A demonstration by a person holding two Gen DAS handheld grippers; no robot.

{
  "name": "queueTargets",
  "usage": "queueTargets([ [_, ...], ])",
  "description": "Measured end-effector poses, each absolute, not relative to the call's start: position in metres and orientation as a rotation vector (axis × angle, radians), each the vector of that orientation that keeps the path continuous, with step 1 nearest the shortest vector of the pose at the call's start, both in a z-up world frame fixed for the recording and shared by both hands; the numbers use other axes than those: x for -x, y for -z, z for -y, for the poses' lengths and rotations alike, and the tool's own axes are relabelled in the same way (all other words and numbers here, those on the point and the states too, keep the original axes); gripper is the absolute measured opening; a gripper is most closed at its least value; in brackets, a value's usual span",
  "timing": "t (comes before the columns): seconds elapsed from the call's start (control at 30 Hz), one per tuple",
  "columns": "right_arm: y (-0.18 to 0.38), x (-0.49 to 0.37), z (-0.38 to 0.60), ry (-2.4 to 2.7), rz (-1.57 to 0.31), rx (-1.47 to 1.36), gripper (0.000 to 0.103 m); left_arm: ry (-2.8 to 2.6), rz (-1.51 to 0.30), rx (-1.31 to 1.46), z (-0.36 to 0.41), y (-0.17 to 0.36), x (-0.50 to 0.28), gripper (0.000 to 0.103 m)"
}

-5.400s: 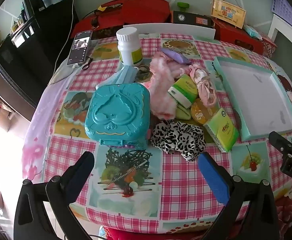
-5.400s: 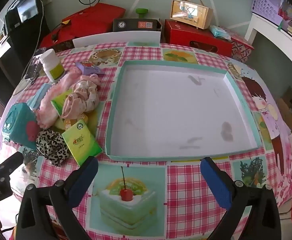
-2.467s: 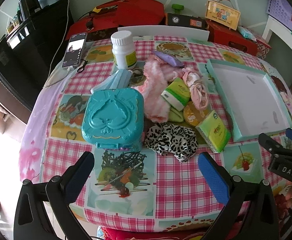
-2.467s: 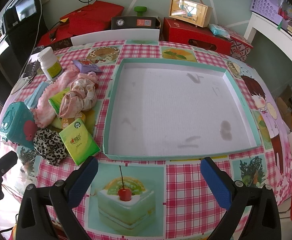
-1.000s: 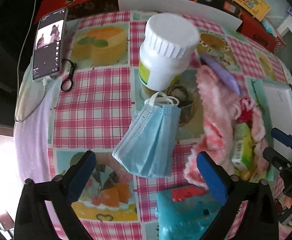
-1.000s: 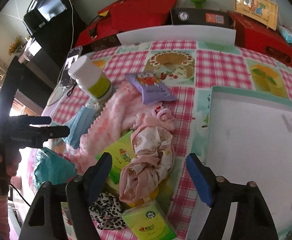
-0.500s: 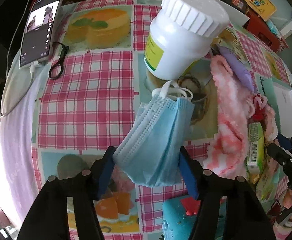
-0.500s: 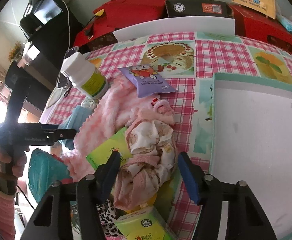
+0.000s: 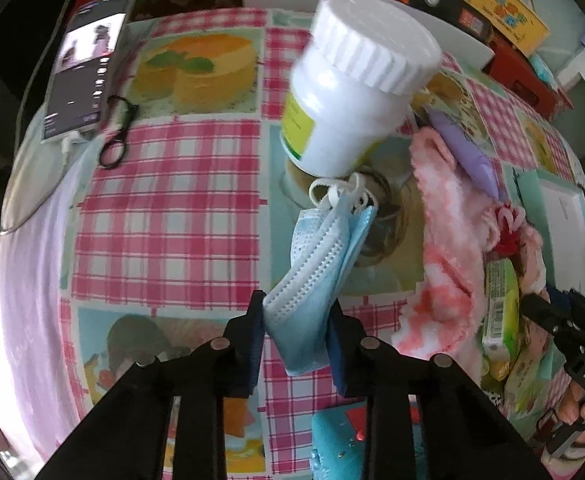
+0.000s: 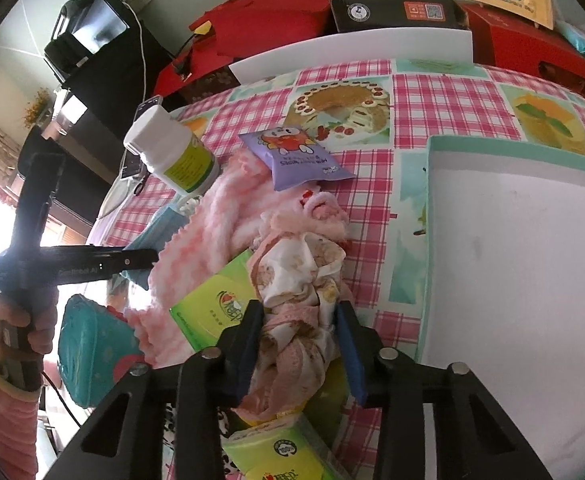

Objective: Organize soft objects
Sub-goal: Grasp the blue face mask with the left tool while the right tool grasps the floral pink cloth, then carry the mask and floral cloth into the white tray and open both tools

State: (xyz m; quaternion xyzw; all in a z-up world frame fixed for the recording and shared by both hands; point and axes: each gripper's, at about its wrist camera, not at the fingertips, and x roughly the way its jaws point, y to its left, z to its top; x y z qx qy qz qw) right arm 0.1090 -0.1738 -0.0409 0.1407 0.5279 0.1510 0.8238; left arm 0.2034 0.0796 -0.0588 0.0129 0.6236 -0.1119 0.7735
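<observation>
A blue face mask lies folded on the checked tablecloth below a white bottle. My left gripper points steeply down, its jaws closing, and both pads pinch the mask's lower end. In the right wrist view a pink floral scrunchie sits on the heap of soft things. My right gripper is closing too, pads pressed on the scrunchie's sides. A fluffy pink cloth lies under and left of the scrunchie. The left gripper shows there from the side, held by a hand.
A teal-rimmed white tray stands at the right. Green tissue packs, a purple packet and a teal box crowd the heap. A phone lies at the table's far left. Red boxes stand behind the table.
Both grippers have come in close over the heap and their jaws have narrowed. The left one now pinches the mask, the right one the scrunchie.
</observation>
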Motion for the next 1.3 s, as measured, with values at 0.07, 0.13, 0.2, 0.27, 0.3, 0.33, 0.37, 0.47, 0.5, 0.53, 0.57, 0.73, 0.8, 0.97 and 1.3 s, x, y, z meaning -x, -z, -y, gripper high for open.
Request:
queueTargets([
  [0.07,0.040,-0.108,0.175,-0.324,-1.118,-0.296,0.034,0.229,-1.337,-0.009,-0.094,0.048,-0.198,0.027],
  [0.13,0.041,-0.108,0.176,-0.325,-1.118,-0.299,0.033,0.205,-1.315,0.015,-0.101,0.039,-0.190,0.027],
  [0.2,0.040,-0.108,0.177,-0.325,-1.115,-0.300,0.029,0.178,-1.271,0.036,-0.107,0.025,-0.178,0.027],
  [0.27,0.038,-0.107,0.178,-0.325,-1.109,-0.298,0.027,0.150,-1.229,0.046,-0.114,0.011,-0.166,0.027],
  [0.3,0.037,-0.107,0.179,-0.325,-1.104,-0.299,0.026,0.134,-1.210,0.052,-0.116,0.005,-0.160,0.027],
  [0.33,0.036,-0.107,0.180,-0.326,-1.100,-0.301,0.026,0.115,-1.186,0.060,-0.119,-0.003,-0.152,0.027],
  [0.37,0.035,-0.106,0.181,-0.327,-1.096,-0.302,0.026,0.105,-1.162,0.066,-0.121,-0.009,-0.145,0.027],
  [0.47,0.031,-0.106,0.184,-0.328,-1.083,-0.303,0.024,0.066,-1.094,0.080,-0.125,-0.030,-0.123,0.027],
  [0.5,0.030,-0.106,0.185,-0.328,-1.080,-0.305,0.024,0.056,-1.079,0.084,-0.115,-0.031,-0.123,0.027],
  [0.53,0.029,-0.105,0.186,-0.328,-1.076,-0.308,0.024,0.047,-1.063,0.094,-0.115,-0.037,-0.116,0.027],
  [0.57,0.027,-0.105,0.188,-0.330,-1.070,-0.311,0.024,0.043,-1.051,0.108,-0.112,-0.040,-0.112,0.027],
  [0.73,0.017,-0.102,0.196,-0.337,-1.038,-0.330,0.024,0.047,-1.007,0.136,-0.096,-0.058,-0.100,0.027],
  [0.8,0.011,-0.099,0.200,-0.340,-1.020,-0.334,0.024,0.064,-0.987,0.135,-0.084,-0.068,-0.098,0.027],
  [0.97,-0.004,-0.093,0.211,-0.341,-0.973,-0.352,0.024,0.116,-0.922,0.134,-0.052,-0.091,-0.094,0.027],
  [1.3,-0.038,-0.079,0.242,-0.310,-0.863,-0.387,0.024,0.191,-0.896,0.089,0.009,-0.111,-0.089,0.027],
])
